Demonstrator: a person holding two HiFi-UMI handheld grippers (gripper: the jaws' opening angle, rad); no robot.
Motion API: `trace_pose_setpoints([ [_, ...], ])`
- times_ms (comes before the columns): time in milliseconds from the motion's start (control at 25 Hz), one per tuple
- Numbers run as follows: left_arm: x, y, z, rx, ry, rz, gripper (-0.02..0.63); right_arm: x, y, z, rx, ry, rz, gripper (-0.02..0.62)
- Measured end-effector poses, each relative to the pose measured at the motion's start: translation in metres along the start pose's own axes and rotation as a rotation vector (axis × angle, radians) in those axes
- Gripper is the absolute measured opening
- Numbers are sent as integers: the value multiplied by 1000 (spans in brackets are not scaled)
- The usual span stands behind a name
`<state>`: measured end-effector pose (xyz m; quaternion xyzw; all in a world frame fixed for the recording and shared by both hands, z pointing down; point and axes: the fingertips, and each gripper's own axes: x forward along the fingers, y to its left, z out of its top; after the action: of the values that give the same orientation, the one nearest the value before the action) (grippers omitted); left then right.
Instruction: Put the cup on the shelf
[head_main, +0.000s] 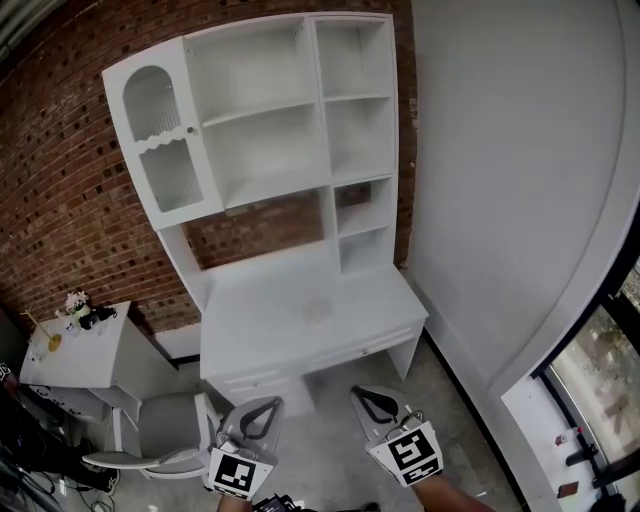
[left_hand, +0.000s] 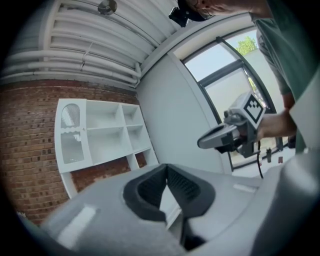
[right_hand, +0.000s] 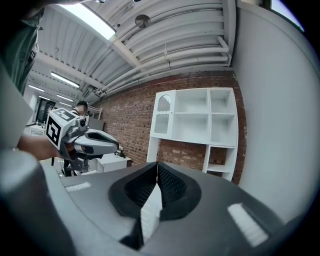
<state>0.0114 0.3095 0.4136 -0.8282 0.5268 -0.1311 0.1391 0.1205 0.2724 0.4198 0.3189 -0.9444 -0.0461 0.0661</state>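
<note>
Both hand-held grippers sit at the bottom edge of the head view, side by side and apart, both pointing up-frame at the white desk unit.

Left hand-held gripper (head_main: 265, 405): clenched, pads tip to tip, nothing between them. Its own view confirms this: the dark pads (left_hand: 150, 192) meet in a closed V.

Right hand-held gripper (head_main: 365, 397): same, clenched and empty. In its own view the pads (right_hand: 172, 187) close to a thin line.

Each gripper shows up in the other's view, at the right edge of the left gripper view and the left edge of the right gripper view.

Shelf (head_main: 262, 108): white hutch with open compartments, upper centre of the head view, backed against the brick wall (head_main: 60, 180). The cabinet door (head_main: 160, 150) with an arched pane is at its upper left. The open compartments I can see look bare.

Tabletop (head_main: 270, 310): white, mid-frame, directly under the shelf, with drawers below.

Cup: can't place it from these views. There is only a faint pale patch (head_main: 317, 312) on the tabletop, too washed out to tell what it is.

Grey chair (head_main: 170, 420) is at lower left, next to the left hand-held gripper. White side cabinet (head_main: 95, 350) is at the left edge with small items on top, too small to identify. Plain white wall (head_main: 500, 180) fills the right side.
</note>
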Motion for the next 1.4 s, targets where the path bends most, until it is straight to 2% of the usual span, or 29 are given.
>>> trace_pose_setpoints([
  [200,17,19,-7,-17,11,-5,3,20,-13,-3,15,14,-5,8],
  [360,39,36,-15,-1,-7,-49,3,40,-26,-3,14,22,-44,8],
  [480,54,56,-14,-1,-38,-73,3,59,-30,0,-8,0,-63,8],
  [600,67,80,-16,-6,-68,-95,3,81,-36,4,0,28,-98,8],
  [1000,94,145,-44,-12,-96,-160,3,149,-41,6,16,64,-165,8],
  [1160,98,170,-55,-6,-96,-168,3,174,-39,8,18,82,-168,8],
  [1400,114,191,-71,-44,-83,-163,3,205,-53,4,19,99,-157,8],
])
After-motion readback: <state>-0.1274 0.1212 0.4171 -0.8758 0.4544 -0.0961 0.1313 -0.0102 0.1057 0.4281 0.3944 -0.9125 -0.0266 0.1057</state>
